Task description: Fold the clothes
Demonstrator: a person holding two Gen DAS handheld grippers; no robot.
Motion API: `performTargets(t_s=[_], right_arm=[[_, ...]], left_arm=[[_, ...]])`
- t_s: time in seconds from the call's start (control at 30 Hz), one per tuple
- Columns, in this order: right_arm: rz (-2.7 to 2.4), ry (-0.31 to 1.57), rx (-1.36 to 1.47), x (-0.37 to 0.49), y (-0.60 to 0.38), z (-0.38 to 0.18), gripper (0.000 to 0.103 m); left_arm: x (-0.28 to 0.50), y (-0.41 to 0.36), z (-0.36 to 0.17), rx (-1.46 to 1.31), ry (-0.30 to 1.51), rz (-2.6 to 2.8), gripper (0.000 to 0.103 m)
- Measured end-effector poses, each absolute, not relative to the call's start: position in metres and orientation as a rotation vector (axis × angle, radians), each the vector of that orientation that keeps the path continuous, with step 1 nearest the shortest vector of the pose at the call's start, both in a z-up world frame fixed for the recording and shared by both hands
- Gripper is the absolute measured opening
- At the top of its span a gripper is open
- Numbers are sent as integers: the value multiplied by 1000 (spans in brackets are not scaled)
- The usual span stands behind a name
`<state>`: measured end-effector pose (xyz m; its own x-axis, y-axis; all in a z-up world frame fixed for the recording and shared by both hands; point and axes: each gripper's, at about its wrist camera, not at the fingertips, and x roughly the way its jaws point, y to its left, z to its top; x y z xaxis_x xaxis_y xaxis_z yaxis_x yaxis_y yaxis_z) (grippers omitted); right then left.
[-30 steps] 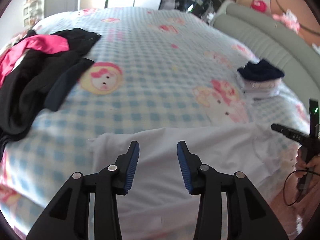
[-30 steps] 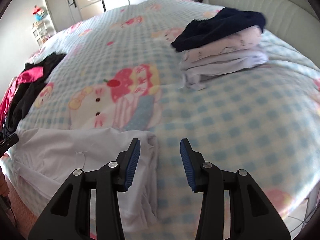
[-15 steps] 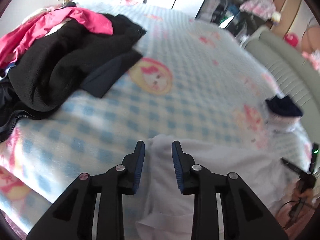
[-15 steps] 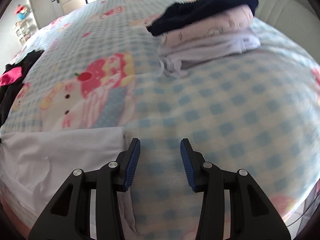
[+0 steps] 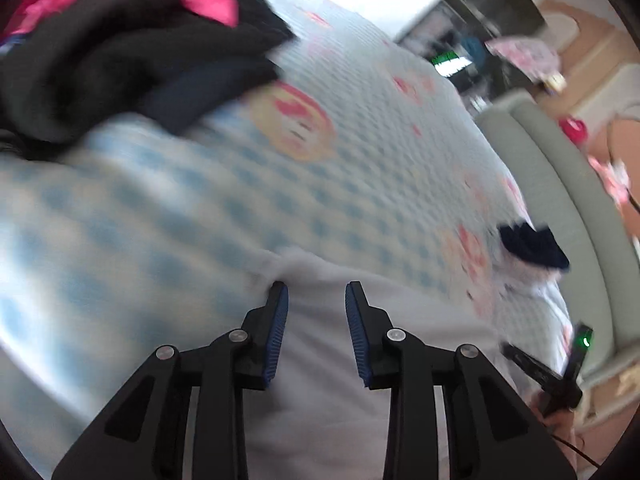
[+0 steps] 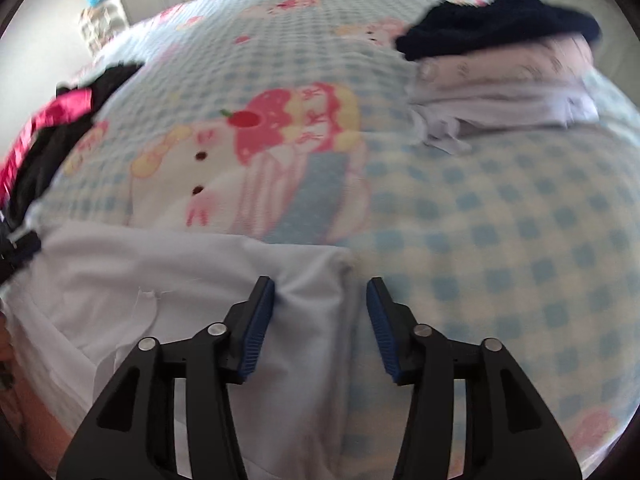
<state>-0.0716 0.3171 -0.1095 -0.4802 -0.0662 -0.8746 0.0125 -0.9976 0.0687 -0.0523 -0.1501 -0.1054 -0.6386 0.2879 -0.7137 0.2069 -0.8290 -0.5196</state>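
Meanwhile, both grippers hang over the white garment spread on the near edge of the checked bedspread. The left gripper straddles its far-left corner and the right gripper its far-right corner, both opening, pads not gripping.

Smooth matt white cloth garment on soft checked fabric bedspread

We see open checked bed between the white garment and the folded stack; the dark clothes heap crowds the bed's far left side.
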Motion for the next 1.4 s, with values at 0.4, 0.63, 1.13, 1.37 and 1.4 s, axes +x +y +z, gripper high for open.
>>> performTargets(t_s=[0.4,0.63,1.13,1.37,1.4], right_arm=[[-2648,-150,1482,-36,297,-79,49],[-2579,-259,1560,-12,302,-96,46],[-2629,-162,1668,20,298,-99,46],[-2665,-279,1710,33,332,-98,51],[-2678,-252,1709,34,332,-95,51]], left_arm=[[-37,-88,-76,-1235,-595,2595,44],[-33,-107,-99,-1394,-660,2635,43],[-5,-49,-99,-1387,-627,2412,50],[6,-90,-106,-1337,-901,2347,50],[8,-90,-105,-1332,-901,2356,50]])
